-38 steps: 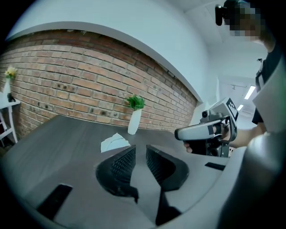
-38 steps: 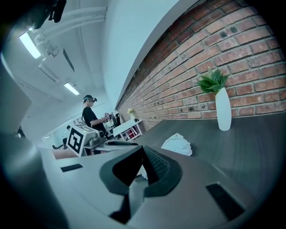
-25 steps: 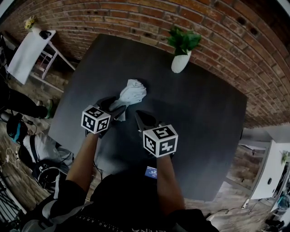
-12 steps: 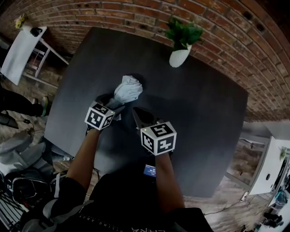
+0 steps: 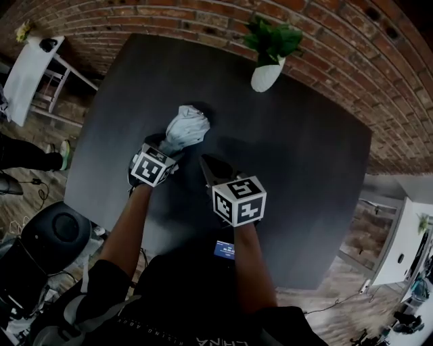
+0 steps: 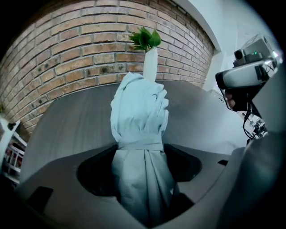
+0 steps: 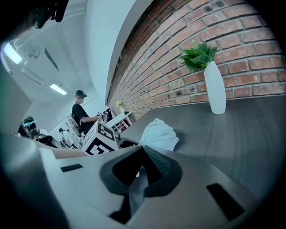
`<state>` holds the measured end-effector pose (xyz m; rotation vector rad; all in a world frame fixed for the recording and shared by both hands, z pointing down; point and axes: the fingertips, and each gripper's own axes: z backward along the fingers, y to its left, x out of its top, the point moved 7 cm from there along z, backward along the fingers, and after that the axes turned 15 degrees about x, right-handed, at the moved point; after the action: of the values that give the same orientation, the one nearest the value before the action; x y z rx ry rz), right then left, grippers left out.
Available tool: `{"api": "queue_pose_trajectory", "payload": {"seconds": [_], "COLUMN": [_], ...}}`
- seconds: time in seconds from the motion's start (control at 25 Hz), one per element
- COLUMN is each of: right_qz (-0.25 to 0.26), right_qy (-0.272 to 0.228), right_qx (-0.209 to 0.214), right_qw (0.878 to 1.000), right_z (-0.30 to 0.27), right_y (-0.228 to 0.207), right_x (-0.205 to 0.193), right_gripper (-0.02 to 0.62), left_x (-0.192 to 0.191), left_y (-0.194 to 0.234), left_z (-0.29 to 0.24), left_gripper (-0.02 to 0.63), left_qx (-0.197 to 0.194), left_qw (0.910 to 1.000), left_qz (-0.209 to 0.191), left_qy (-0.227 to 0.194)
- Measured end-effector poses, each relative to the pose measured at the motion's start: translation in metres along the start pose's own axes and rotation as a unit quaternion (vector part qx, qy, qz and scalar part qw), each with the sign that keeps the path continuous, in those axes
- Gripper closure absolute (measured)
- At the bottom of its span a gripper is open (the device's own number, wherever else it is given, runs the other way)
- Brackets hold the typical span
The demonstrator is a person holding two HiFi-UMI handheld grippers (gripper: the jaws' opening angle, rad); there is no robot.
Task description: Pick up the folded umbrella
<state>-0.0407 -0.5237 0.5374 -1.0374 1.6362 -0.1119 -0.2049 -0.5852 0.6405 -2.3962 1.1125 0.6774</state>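
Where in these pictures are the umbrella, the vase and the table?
umbrella (image 6: 140,112): left gripper view, bunched cloth above its strap.
vase (image 5: 265,76): head view, middle of its white body.
table (image 5: 298,169): head view, bare dark top towards its right side.

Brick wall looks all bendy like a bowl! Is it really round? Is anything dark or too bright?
Head view: the wide lens bows the brick wall around the table; the scene is dim. Left gripper view: bricks arch like a dome, the corners go black, the folded umbrella is sharp. Right gripper view: the wall tilts and curves; ceiling lights shine bright.
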Motion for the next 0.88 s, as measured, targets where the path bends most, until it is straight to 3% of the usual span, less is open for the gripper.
{"api": "queue_pose_trajectory", "payload": {"seconds": [0.2, 0.44, 0.88], "right_qz": [-0.002, 0.001, -0.002], "right_qy": [-0.002, -0.001, -0.005], "right_qx": [-0.004, -0.008, -0.017], "right_qw": [1.0, 1.0, 1.0], "right_z": [0.003, 0.007, 0.019], "right_y": [-0.001, 0.002, 0.005], "right_x": [0.0, -0.001, -0.002], "right_gripper": [0.586, 0.586, 0.586], "left_x": [0.002, 0.0, -0.022], "left_y": [0.003, 0.003, -0.009], "left_z": [0.0, 0.005, 0.028], "left_gripper": [0.298, 0.316, 0.319], "left_qx": [0.003, -0.011, -0.056], "left_qw": [0.9999, 0.9997, 0.9901], "left_qz": [-0.009, 0.015, 0.127], "left_qy": [0.005, 0.016, 0.016]}}
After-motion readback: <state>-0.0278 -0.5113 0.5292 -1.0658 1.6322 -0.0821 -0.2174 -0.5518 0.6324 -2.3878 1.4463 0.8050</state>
